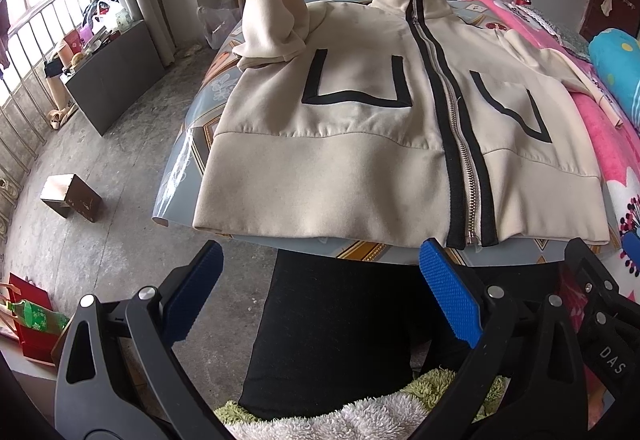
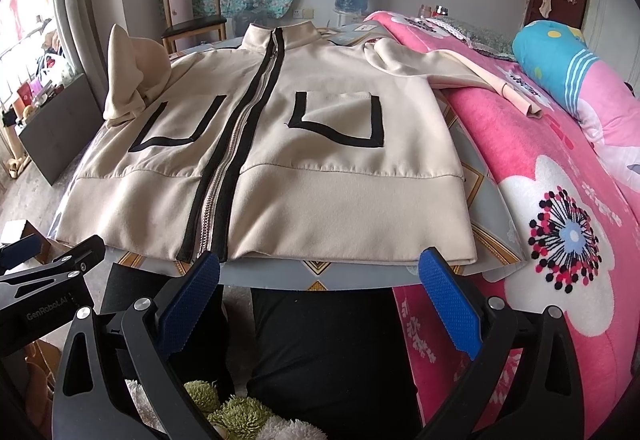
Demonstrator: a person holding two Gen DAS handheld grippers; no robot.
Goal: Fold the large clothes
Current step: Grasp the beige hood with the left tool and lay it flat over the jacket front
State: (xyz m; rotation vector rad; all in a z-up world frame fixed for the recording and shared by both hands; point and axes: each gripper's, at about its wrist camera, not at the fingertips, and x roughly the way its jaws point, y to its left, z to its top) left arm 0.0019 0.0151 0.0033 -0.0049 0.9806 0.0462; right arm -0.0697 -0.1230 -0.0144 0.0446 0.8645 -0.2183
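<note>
**Empty grippers face a soft, thick jacket**

Both the left gripper [image 1: 320,272] and the right gripper [image 2: 320,276] gape wide, holding nothing, just short of the hem. The cream jacket [image 1: 360,112] lies flat, zipped, on the table [image 1: 192,144]; one sleeve [image 1: 268,16] stands bunched. It looks soft, thick and floppy: pinch sleeve cuffs or hem corners.

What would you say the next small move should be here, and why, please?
Probably reach the left gripper forward to the bunched sleeve and lay it flat across the jacket. Both grippers are open, empty and short of the hem; the jacket lies zipped and flat on the table, the other sleeve spreads onto the pink blanket, but this one stands crumpled.
</note>
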